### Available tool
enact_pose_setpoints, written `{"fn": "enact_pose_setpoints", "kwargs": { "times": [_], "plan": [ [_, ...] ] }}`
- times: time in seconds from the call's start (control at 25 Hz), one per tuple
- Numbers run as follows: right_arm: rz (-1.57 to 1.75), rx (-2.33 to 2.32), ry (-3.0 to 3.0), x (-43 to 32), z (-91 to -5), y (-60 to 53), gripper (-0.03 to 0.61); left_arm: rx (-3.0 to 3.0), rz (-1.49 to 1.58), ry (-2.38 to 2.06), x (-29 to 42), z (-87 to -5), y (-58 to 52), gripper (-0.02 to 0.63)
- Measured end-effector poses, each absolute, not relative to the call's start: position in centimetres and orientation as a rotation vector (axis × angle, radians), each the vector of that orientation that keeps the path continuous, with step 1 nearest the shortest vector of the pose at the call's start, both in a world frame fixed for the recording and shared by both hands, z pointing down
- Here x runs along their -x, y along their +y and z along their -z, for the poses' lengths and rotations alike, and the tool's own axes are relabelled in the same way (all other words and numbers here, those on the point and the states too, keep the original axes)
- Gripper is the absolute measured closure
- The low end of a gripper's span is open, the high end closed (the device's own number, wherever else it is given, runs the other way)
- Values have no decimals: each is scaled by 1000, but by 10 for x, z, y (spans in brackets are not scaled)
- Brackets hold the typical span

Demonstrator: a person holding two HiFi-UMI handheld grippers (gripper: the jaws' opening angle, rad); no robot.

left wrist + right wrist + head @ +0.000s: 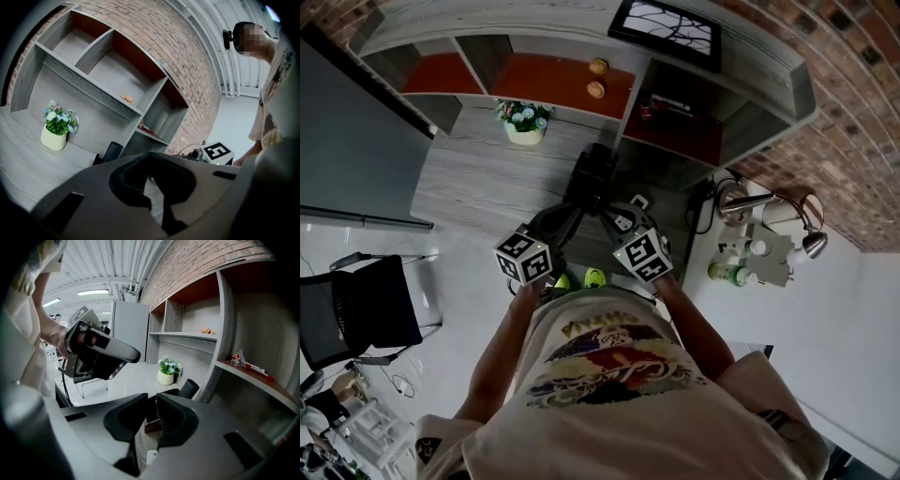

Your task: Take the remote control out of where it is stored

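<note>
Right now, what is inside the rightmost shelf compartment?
In the rightmost compartment a small red-and-white item lies near the floor's front, too small to identify. In the head view the shelf unit's top and a framed picture cover its rear.

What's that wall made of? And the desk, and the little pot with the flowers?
The wall looks like rough red-brown brick, with pale mortar lines. The desk looks like grey wood or wood-look board: matte, streaky grain. The flower pot is smooth and cream, maybe ceramic or plastic.
</note>
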State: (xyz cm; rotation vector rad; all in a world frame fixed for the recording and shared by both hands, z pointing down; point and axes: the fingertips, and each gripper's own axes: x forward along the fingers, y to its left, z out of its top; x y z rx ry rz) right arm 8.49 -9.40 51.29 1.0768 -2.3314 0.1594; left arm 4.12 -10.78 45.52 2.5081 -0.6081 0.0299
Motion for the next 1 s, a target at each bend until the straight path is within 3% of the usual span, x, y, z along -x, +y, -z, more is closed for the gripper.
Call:
{"fn": "enact_pose_setpoints", "kwargs": {
  "times": [0.56,1.0],
  "plan": [
    [-165,-1066,-2262,-80,-534,-115,516,-2413,-22,-769,28,-476,-114,608],
    [-170,-1003,-2229,-80,-557,-129,454,-2348,-53,-860,57,-490,-101,609]
  ]
}}
